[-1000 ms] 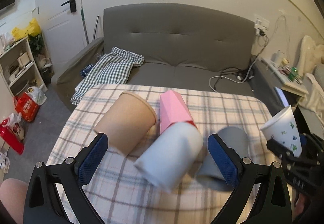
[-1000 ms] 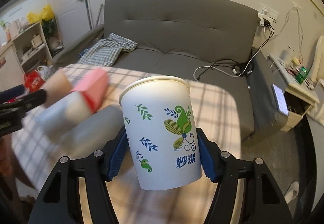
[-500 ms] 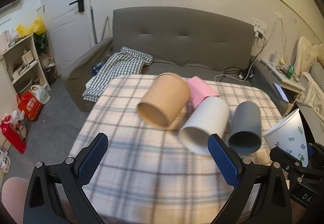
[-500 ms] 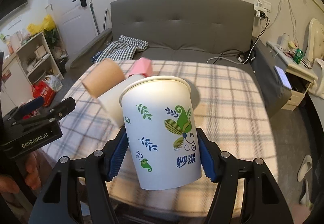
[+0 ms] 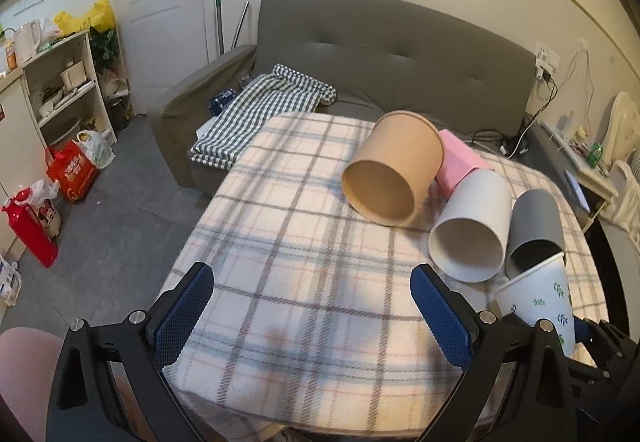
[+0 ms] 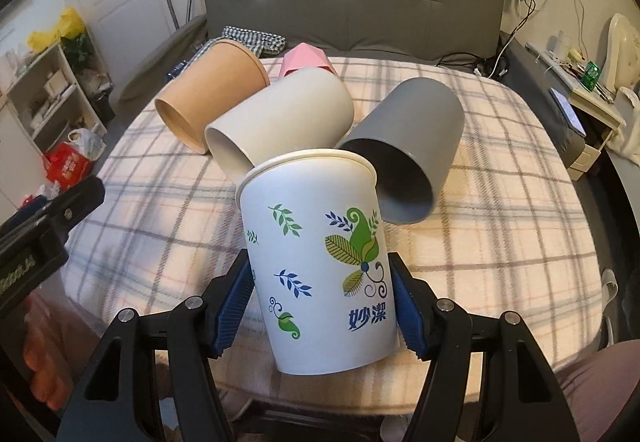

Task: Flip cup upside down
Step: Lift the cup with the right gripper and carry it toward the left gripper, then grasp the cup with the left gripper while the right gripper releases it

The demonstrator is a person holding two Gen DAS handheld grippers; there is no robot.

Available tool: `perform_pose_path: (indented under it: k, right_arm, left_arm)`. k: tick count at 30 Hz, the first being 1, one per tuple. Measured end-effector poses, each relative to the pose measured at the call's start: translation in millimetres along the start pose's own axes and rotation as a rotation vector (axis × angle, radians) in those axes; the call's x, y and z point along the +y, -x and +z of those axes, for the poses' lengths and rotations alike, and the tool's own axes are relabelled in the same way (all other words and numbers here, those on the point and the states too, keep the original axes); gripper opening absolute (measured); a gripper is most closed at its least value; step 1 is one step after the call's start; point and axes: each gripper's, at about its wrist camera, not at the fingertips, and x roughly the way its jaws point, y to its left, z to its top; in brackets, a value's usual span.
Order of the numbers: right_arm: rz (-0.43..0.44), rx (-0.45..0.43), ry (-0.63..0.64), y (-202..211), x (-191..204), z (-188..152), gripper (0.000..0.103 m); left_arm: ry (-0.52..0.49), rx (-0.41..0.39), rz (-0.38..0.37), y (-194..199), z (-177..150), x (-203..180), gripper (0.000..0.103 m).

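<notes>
Held mouth-up and slightly tilted in the right gripper (image 6: 322,308), above the near edge of the table (image 6: 500,242): a white paper cup (image 6: 320,266) printed with green and blue leaves. Blue pads (image 6: 236,302) pressed against opposite sides of the lower wall, close to the base; jaws closed on the cup. Seen from the left wrist as well, at the table's near right corner (image 5: 538,302).

Left gripper (image 5: 312,312) carried nothing, jaws spread wide over the near part of the checked cloth.

Judged light and thin-walled: easily dented by a hard squeeze, stiffest at the rolled rim and at the base, softest mid-wall. Surface looked smooth, perhaps coated, so likely a little slippery against the pads during a turn. Low hold near the base probably sound for inverting, with the rim left free to meet the cloth. Gentle, even pressure advised; contents not visible from either view.

Lying on their sides toward the far half of the table: a brown paper cup (image 6: 212,90), a cream cup (image 6: 284,114), a grey cup (image 6: 408,146), mouths facing the near edge, and a pink cup (image 6: 304,62) behind them. Grey cup's mouth just beyond the held cup's rim; contact could not be told.
</notes>
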Motion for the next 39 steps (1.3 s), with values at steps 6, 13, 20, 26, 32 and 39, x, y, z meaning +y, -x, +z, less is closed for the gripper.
perform_pose_path:
  k: [6,13,20,26,32,39]
  right_arm:
    - [0.008,0.031,0.012,-11,3,-3,0.066]
    - [0.04,0.067,0.032,-17,0,-11,0.081]
    - [0.087,-0.092,0.096,31,-7,-4,0.091]
    - [0.034,-0.236,0.109,70,-32,4,0.091]
    - [-0.057,-0.278,0.042,85,-73,11,0.092]
    - [-0.072,-0.264,-0.025,86,-109,11,0.092]
  left_arm:
    - [-0.019,0.005,0.006,-3,-2,-2,0.102]
    - [-0.033,-0.011,0.028,1,0,-6,0.102]
    - [-0.046,-0.033,0.021,9,1,-18,0.102]
    - [-0.078,-0.025,0.022,18,-3,-39,0.102]
    - [-0.082,0.025,-0.025,26,-12,-72,0.102]
    - [-0.102,0.092,-0.074,20,-28,-116,0.102]
